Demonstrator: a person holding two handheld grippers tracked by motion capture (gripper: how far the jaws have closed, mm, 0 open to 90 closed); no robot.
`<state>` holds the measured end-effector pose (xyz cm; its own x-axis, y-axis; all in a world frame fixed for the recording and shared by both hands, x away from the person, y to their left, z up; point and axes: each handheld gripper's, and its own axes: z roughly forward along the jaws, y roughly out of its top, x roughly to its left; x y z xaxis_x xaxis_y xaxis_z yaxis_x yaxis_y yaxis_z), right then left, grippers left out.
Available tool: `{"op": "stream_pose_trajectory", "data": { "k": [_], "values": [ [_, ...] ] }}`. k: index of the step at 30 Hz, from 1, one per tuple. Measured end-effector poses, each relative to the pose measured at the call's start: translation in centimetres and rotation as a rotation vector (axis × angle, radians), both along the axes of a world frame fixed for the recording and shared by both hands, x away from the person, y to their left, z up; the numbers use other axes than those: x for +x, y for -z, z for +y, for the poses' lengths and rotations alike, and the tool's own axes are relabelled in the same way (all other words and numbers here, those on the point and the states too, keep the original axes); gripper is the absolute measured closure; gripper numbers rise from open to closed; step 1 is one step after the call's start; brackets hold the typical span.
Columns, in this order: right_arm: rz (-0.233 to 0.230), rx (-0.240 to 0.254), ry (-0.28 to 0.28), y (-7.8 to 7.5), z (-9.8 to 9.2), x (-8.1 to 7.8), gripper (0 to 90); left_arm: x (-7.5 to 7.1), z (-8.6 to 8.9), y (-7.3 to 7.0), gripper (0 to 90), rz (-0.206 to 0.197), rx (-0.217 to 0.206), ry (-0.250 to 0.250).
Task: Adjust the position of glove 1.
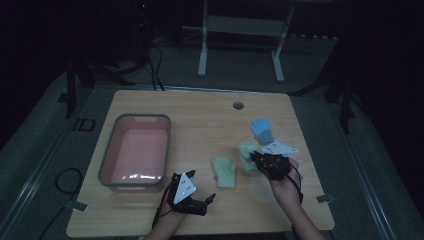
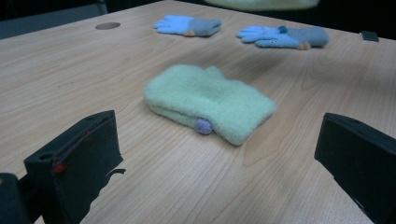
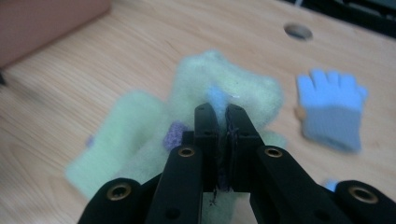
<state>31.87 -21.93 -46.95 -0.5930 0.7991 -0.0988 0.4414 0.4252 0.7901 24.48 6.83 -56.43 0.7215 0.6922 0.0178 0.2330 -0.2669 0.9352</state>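
Between pinched right gripper fingers — green mitten, off the table.

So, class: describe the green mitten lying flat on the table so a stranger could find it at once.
Start at the pink tub on the wooden table. Just right of it lies a pale green fleece mitten, flat and untouched. Unlike its twin, pinched in the right claw, nothing holds it, and the other gloves are blue.
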Motion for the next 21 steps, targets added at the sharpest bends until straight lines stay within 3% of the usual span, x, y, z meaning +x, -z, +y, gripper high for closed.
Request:
{"op": "stream_pose_trajectory", "data": {
  "k": [6, 12, 13, 21],
  "values": [
    [-0.020, 0.010, -0.046, -1.4, 3.0, -0.2, 84.8, 0.0, 0.0, 0.0, 0.6, -0.004, 0.002, 0.002],
    [-0.004, 0.034, -0.040, -1.4, 4.6, -0.6, 84.8, 0.0, 0.0, 0.0, 0.6, -0.005, 0.004, 0.001],
    [0.016, 0.043, -0.031, -1.0, 5.2, -0.8, 84.8, 0.0, 0.0, 0.0, 0.6, -0.005, 0.005, 0.001],
    [0.050, 0.011, 0.000, 1.4, 7.1, -1.4, 84.8, -0.1, -0.1, 0.0, 0.6, -0.008, 0.006, 0.002]
  ]
}}
